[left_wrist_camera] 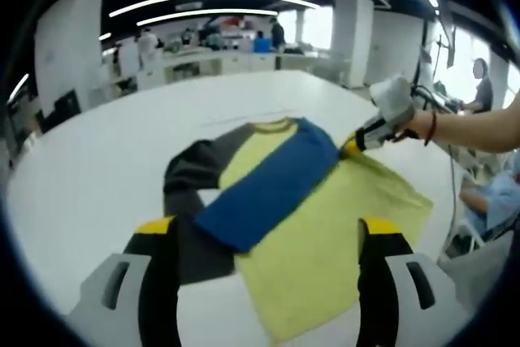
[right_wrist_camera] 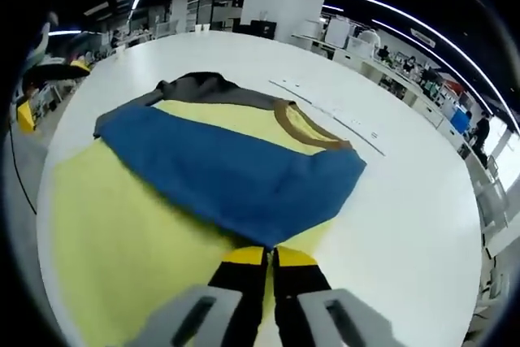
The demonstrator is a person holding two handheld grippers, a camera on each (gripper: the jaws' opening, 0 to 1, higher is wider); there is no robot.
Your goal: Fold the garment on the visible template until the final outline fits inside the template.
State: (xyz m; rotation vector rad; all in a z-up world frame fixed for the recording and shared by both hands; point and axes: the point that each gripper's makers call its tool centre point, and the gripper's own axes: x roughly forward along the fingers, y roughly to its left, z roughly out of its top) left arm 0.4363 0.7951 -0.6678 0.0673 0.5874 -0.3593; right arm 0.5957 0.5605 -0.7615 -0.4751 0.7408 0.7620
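Yellow shirt (left_wrist_camera: 325,241) spread flat on the white counter (left_wrist_camera: 89,176), brown collar (right_wrist_camera: 305,126) facing the far side. Blue sleeve (left_wrist_camera: 264,188) folded diagonally across the chest, dark grey sleeve (left_wrist_camera: 191,172) bunched at the other shoulder. Left gripper (left_wrist_camera: 264,262) hovering over the near hem with jaws spread wide, nothing between them. Right gripper (right_wrist_camera: 268,270) down at the shirt's edge beside the blue sleeve end, jaws pressed nearly together; can't tell for sure whether any fabric is pinched there. Thin template line (right_wrist_camera: 325,107) on the counter just past the collar. People and desks way off in the background.
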